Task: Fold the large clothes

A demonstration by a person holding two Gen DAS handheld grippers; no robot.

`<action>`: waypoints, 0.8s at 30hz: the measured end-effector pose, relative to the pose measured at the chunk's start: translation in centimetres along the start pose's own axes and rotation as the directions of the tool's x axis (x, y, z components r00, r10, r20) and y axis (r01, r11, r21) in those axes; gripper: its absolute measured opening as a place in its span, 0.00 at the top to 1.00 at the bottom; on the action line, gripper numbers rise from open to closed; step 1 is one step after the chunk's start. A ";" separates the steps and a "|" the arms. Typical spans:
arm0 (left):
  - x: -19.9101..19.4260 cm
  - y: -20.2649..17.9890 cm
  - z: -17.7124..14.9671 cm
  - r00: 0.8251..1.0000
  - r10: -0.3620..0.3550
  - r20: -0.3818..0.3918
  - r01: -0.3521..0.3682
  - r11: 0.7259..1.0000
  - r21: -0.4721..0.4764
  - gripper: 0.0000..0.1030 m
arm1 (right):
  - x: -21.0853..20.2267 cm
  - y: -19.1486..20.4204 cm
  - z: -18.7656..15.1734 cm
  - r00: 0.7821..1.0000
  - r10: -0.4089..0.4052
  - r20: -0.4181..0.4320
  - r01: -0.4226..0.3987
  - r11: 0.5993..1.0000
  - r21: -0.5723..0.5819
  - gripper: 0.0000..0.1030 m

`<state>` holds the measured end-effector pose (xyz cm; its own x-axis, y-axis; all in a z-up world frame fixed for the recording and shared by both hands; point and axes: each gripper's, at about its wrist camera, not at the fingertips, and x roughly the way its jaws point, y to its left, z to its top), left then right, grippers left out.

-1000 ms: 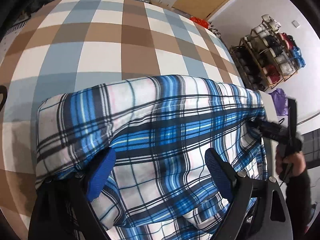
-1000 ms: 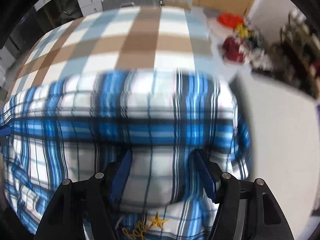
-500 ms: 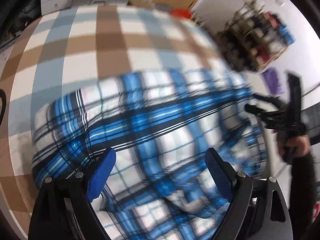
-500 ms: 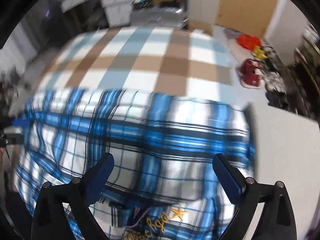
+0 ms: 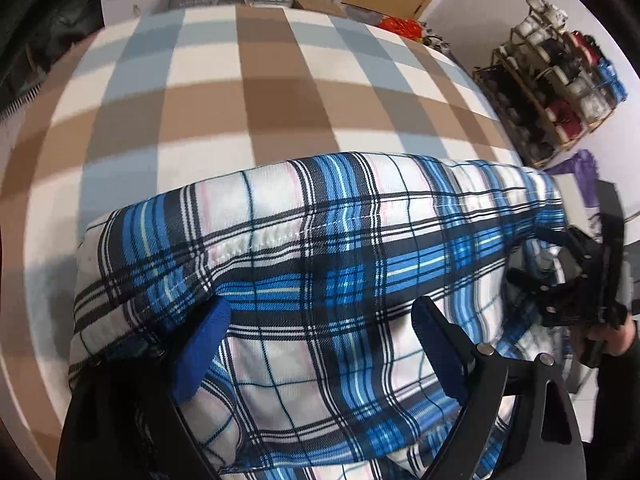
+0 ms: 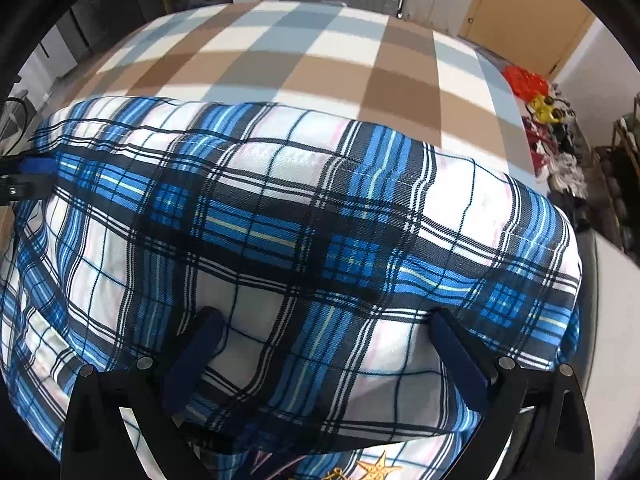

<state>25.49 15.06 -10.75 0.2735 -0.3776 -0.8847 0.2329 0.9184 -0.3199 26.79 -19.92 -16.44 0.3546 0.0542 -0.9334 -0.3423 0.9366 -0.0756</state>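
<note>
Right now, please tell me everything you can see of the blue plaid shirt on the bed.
The blue plaid shirt looks like woven cotton, white with blue, black and thin yellow stripes. It lies folded into a wide band across the checked bedspread, its folded edge toward the far side. A stitched seam runs across the top layer, and gold star embroidery shows at the near edge. Neither pair of tongs pinches it; both stand open above the cloth.

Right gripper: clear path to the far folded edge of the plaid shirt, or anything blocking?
Probably yes. The right gripper, jaws opening with nothing clamped, hangs over the plaid shirt. Nothing lies on the cloth up to its far edge; the left gripper sits off at the side.
</note>
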 end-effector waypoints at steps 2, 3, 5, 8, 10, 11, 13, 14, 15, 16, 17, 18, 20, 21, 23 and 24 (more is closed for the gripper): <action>0.3 0.3 0.7 0.999 0.038 0.018 -0.038 0.999 0.009 0.13 | 0.4 0.3 1.0 0.999 0.000 0.035 0.000 1.000 0.001 0.00; 0.3 0.4 0.8 0.999 0.046 0.025 -0.046 0.999 0.011 0.13 | 0.6 0.5 1.6 0.999 -0.002 0.052 0.002 1.000 -0.001 0.00; 0.2 0.4 0.5 0.999 0.048 0.022 -0.048 0.999 0.002 0.13 | 0.8 0.8 2.3 0.997 -0.004 0.076 0.005 1.000 -0.008 0.00; -1.2 -0.8 -0.1 1.000 -0.002 0.030 0.003 0.999 -0.043 0.13 | 0.5 1.8 2.2 0.999 -0.030 0.032 0.031 0.999 -0.016 0.04; -3.3 -1.9 -1.7 0.995 -0.065 0.076 0.065 0.998 0.006 0.13 | -1.3 2.3 1.2 0.997 0.014 0.077 -0.011 1.000 -0.029 0.09; -4.4 -3.2 -2.5 0.989 -0.103 0.108 0.097 0.994 0.054 0.13 | -2.1 2.7 0.6 0.995 0.032 0.098 -0.029 0.999 -0.035 0.09; -5.5 -5.6 -4.1 0.980 -0.160 0.122 0.145 0.982 0.123 0.13 | -3.2 3.8 -1.0 0.993 0.035 0.111 -0.029 0.998 -0.055 0.09; -5.6 -6.8 -4.8 0.977 -0.186 0.108 0.168 0.973 0.157 0.13 | -3.2 4.4 -2.0 0.994 0.028 0.108 -0.021 0.997 -0.068 0.08; -5.3 -7.8 -5.6 0.977 -0.191 0.091 0.172 0.968 0.184 0.13 | -2.9 5.1 -2.9 0.995 0.015 0.094 -0.008 0.996 -0.083 0.08; -4.7 -8.8 -6.3 0.981 -0.178 0.072 0.160 0.965 0.206 0.13 | -2.2 5.2 -3.4 0.997 0.002 0.072 0.005 0.995 -0.096 0.09; -3.6 -9.8 -6.7 0.987 -0.156 0.044 0.143 0.965 0.222 0.13 | -1.9 5.1 -4.0 0.997 0.003 0.076 0.004 0.996 -0.094 0.08; -2.5 -10.4 -7.5 0.991 -0.135 0.019 0.127 0.965 0.231 0.13 | -2.0 5.0 -4.4 0.996 0.013 0.087 -0.007 0.997 -0.072 0.08; -0.5 -10.9 -8.5 0.996 -0.092 -0.020 0.094 0.971 0.220 0.13 | -2.2 4.5 -5.4 0.997 0.038 0.070 -0.038 0.999 0.001 0.08; 0.5 -10.9 -9.1 0.997 -0.068 -0.047 0.077 0.974 0.215 0.13 | -2.4 4.2 -5.7 0.997 0.062 0.055 -0.064 0.998 0.025 0.08; 0.8 -11.5 -9.8 0.999 -0.031 -0.005 0.032 0.969 0.244 0.13 | -3.0 4.2 -6.3 0.996 0.080 0.027 -0.080 0.996 0.025 0.10; 0.8 -11.8 -10.2 1.000 -0.013 0.002 0.012 0.965 0.261 0.13 | -3.8 4.4 -6.5 0.997 0.068 0.039 -0.069 0.997 0.020 0.10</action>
<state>13.43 5.15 -11.17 0.2724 -0.3897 -0.8797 0.4715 0.8511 -0.2311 18.32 -18.30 -15.51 0.3643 0.1312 -0.9220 -0.3486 0.9372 -0.0044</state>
